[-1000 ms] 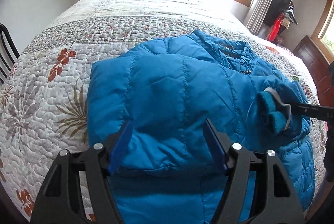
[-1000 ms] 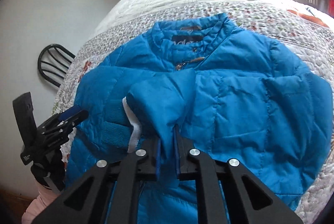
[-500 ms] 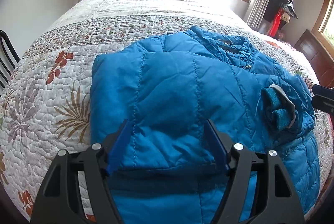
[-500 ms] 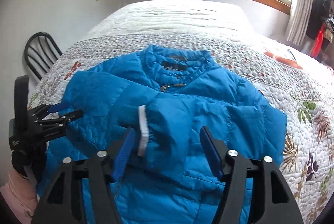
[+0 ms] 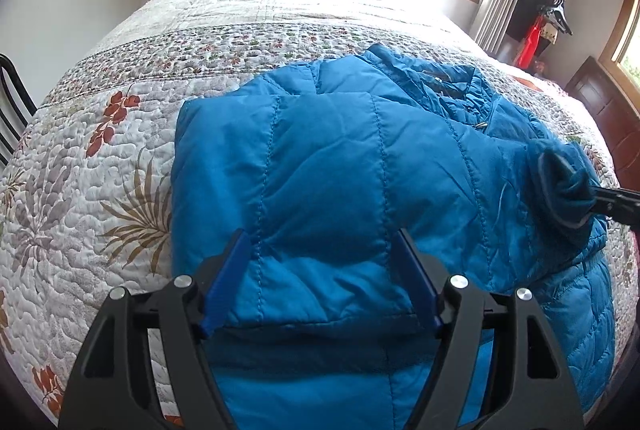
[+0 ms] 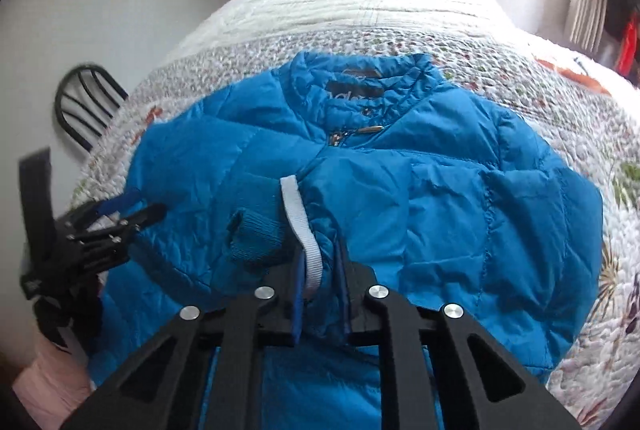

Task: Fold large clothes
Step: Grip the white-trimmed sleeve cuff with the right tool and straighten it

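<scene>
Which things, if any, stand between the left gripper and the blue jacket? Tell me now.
Nothing visible does. The left gripper hangs open right over the blue jacket, bare fabric between its fingers. The right gripper is closing on the cuff.

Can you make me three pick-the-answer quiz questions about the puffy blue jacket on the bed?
1. Where does the puffy blue quilted jacket lie?
A. on the flowery quilted bedspread
B. on the floor
C. on the black chair

2. What colour is the strip at the sleeve cuff?
A. red
B. white
C. yellow

3. What is between the right gripper fingers?
A. nothing
B. a pillow
C. the sleeve end

Answers:
1 A: the bedspread shows all round the jacket.
2 B: a white band runs beside the knit cuff.
3 C: the fingers are closing with the sleeve fabric and white band between them, while the left gripper stands wide over the jacket.
</scene>
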